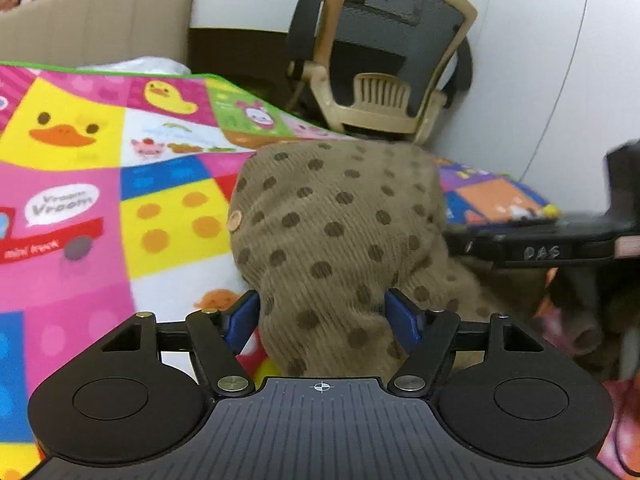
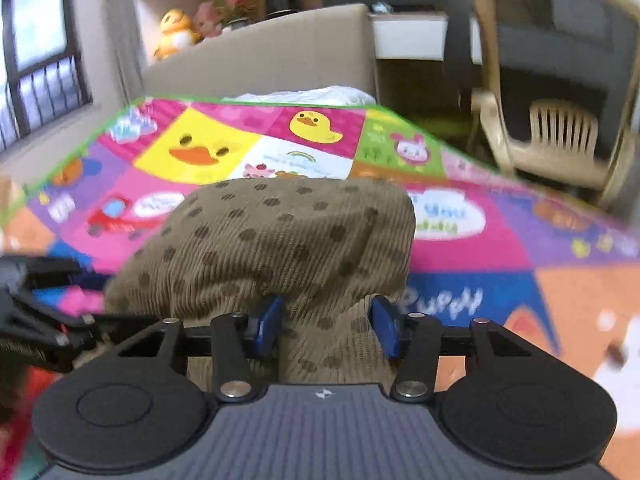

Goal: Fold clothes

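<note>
On the far left lies the bright play mat (image 1: 72, 184), ducks and a little truck printed on it, spread over what looks like the floor; the left tongs (image 1: 322, 318) come next, their blue pads (image 1: 242, 322) pinching a bunched fold of the brown dotted garment (image 1: 332, 216), which rises ahead of them in a hump with one wooden button (image 1: 235, 218) showing on its left flank; to the right the right tongs (image 2: 326, 326) likewise clamp a gather of the same cloth, the two sets of tongs close beside each other; furthest right stands a beige and grey office chair (image 1: 384, 48) by the wall. My guess is the garment is being carried forward, mid-fold, both held edges lifted off the mat; the next move would call for laying those edges down level on the far part, then letting go together so the fold keeps square.
</note>
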Tool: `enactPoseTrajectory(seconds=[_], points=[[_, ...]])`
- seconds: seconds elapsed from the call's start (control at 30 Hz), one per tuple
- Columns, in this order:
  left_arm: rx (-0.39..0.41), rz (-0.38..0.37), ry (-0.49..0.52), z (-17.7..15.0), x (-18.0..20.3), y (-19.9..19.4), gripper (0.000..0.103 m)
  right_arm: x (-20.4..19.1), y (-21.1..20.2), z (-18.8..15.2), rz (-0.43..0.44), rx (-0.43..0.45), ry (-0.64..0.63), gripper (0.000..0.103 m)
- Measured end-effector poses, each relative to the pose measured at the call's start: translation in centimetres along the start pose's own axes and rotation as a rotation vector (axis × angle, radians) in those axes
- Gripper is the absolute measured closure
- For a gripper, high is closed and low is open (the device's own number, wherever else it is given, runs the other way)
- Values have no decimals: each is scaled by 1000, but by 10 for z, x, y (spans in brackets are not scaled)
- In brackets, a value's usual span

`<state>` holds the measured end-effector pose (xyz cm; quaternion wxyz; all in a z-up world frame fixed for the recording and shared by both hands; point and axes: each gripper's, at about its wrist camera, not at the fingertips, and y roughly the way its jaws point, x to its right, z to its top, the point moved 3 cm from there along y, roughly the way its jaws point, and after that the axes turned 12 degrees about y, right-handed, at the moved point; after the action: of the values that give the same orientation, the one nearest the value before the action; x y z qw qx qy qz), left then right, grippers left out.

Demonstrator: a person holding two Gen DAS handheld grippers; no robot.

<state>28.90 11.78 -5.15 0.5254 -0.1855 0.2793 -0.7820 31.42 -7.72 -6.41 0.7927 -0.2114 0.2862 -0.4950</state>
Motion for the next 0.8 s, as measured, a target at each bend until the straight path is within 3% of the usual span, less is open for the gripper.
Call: enactPoseTrajectory(seconds=[0.1, 0.23, 0.3, 0.33, 0.37, 0.47, 0.6, 0.7, 0.8], points=[[-4, 8, 13, -1, -4, 6, 20, 11, -1, -10, -67, -35, -18, 43], [3, 21, 5, -8, -4, 5, 14, 27, -21, -23, -73, -29, 29, 36], [11, 32, -18, -10, -2, 1, 14, 31, -37, -31, -77, -4, 49, 25], [17, 46, -27, -11, 2, -3, 12, 32, -46, -36, -82, 15, 57, 7], [22, 64, -36, -13, 6, -9, 9, 33, -55, -40, -88, 34, 65, 0], [48, 82, -85, -25, 25, -30, 4, 31, -88, -61, -107, 83, 36, 0], [77, 102, -167, -48, 59, -55, 0, 33, -119, -90, -99, 85, -16, 0], [90, 128, -181, -63, 87, -65, 0, 42, -128, -109, -120, 74, -55, 0], [88, 108, -167, -75, 110, -66, 0, 50, -139, -123, -122, 80, -27, 0]])
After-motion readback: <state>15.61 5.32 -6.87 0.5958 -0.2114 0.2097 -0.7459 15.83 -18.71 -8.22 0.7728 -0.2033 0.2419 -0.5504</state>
